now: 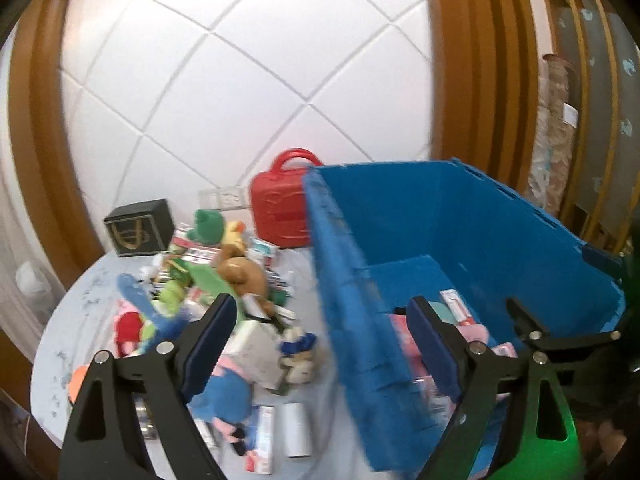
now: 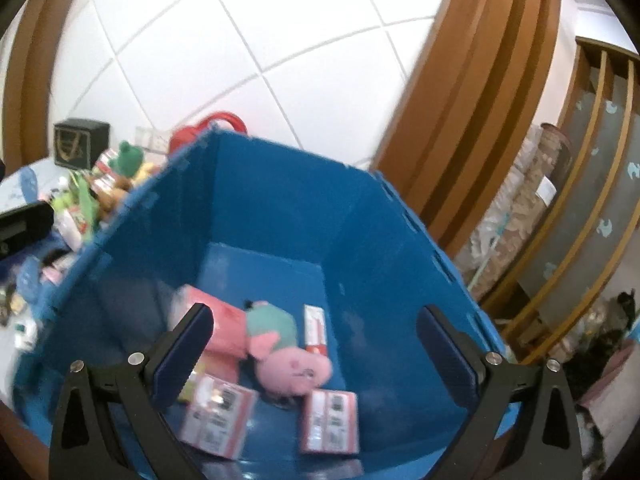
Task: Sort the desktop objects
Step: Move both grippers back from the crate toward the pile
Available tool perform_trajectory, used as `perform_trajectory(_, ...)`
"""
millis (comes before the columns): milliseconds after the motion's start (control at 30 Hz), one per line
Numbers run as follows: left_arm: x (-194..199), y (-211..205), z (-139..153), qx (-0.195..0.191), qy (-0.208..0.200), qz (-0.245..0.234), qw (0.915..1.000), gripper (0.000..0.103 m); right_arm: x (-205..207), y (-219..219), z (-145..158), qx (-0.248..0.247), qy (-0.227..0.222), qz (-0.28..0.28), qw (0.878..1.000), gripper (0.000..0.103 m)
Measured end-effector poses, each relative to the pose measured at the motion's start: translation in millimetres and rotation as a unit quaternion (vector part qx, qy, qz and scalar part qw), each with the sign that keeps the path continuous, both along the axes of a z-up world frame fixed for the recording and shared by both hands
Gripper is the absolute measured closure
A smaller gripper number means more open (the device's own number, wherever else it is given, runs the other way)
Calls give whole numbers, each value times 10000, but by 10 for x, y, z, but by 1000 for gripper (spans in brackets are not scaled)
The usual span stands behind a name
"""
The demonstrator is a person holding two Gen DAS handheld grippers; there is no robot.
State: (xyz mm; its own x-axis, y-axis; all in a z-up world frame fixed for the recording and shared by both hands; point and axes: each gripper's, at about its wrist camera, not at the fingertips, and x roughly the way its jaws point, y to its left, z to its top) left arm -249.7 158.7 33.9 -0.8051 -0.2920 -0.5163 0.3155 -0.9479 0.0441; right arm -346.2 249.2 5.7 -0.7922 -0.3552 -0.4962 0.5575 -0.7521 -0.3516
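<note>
A deep blue crate (image 1: 460,216) stands on the round table, and its left wall rises between the fingers of my left gripper (image 1: 320,322). That gripper is open and holds nothing. Left of the crate lies a heap of plush toys and small boxes (image 1: 224,280). My right gripper (image 2: 316,332) hovers open and empty over the blue crate (image 2: 280,200). On the crate floor lie a pink pig plush (image 2: 288,356) in a teal top and several pink-and-white cartons (image 2: 216,416).
A red plastic case (image 1: 280,208) and a black box (image 1: 138,228) stand at the table's far side against the white tiled wall. Wooden door frames flank the wall. The right gripper's black frame (image 1: 560,344) shows at the right in the left wrist view.
</note>
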Motion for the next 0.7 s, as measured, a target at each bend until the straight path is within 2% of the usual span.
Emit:
perform_trajectory(233,382,-694,-29,-48,177,272,9995,15,498,-505,144,-251,101,243,9993,0)
perform_trajectory(400,614,-1294,-120,-15,81,450,9990,15,930,-1006,204,-378,171,459,9981,0)
perform_trajectory(700,1042,-2413,-410,34,-227,655,9976,15,1529,-1912,-32,-313,-122,687,9971,0)
